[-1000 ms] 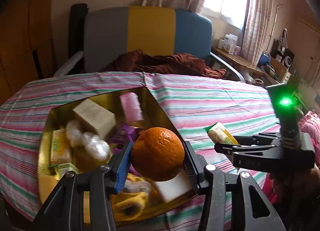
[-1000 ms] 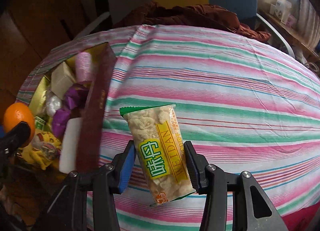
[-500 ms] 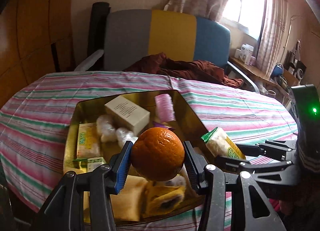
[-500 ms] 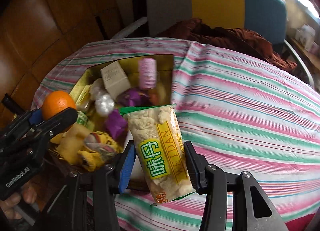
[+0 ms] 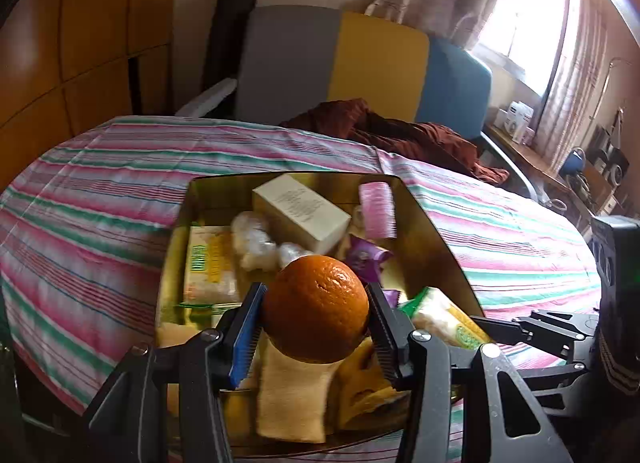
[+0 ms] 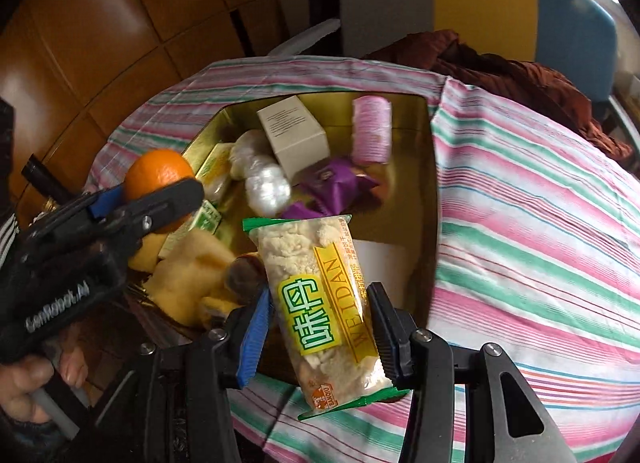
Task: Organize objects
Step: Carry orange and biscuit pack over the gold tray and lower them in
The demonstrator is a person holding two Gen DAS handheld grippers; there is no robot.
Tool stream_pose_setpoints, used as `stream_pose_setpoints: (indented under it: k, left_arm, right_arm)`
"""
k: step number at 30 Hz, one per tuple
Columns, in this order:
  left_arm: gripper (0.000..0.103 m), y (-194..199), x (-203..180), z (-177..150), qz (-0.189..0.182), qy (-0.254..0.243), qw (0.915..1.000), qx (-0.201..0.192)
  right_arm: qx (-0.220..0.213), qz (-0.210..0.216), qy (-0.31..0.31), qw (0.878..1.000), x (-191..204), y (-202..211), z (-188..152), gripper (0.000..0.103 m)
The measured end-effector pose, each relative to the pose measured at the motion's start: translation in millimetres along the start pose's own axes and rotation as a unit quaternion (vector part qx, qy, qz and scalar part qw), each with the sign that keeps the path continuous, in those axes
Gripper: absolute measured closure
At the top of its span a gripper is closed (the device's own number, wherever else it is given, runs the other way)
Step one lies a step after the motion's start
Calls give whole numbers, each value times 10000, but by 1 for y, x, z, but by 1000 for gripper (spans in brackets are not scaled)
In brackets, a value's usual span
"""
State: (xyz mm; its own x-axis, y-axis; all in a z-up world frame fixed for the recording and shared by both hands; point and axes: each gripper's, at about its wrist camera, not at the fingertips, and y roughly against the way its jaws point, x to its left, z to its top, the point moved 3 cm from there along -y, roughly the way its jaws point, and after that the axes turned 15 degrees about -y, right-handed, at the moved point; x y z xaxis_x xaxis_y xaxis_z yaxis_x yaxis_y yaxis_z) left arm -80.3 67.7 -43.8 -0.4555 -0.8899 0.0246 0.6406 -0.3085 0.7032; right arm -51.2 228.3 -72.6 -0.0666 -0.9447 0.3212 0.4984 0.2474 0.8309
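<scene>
left wrist: gripper grips orange.

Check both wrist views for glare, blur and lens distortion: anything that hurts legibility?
Left wrist: window blown out white at upper right, orange sharp, dark corners, striped cloth bowed by the fisheye. Right wrist: snack packet print legible, gold tin slightly soft with a mild sheen, plush toy smeared.

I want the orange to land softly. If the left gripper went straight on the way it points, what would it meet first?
Probably the yellow cloth in the gold tin, just beyond the orange the left gripper holds; depth is unclear.
</scene>
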Motion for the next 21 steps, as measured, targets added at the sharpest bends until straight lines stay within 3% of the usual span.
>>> stream_pose_setpoints:
  k: [7, 16, 18, 21]
  left_arm:
    - [53, 2, 19, -3, 49, 234, 9997, 16]
    - [53, -19, 0, 13, -586, 253, 9978, 157]
    - [53, -29, -7, 18, -704, 249, 9970, 215]
    - [53, -43, -20, 25, -883, 228, 9953, 314]
  right_arm:
    - [31, -97, -37, 9999, 0, -8, -4, 55]
    - [36, -156, 61, 9999, 1, -19, -9, 54]
    - [-41, -313, 29, 9995, -4, -19, -9, 51]
    - [-202, -218, -31, 9996, -9, -8, -8, 41]
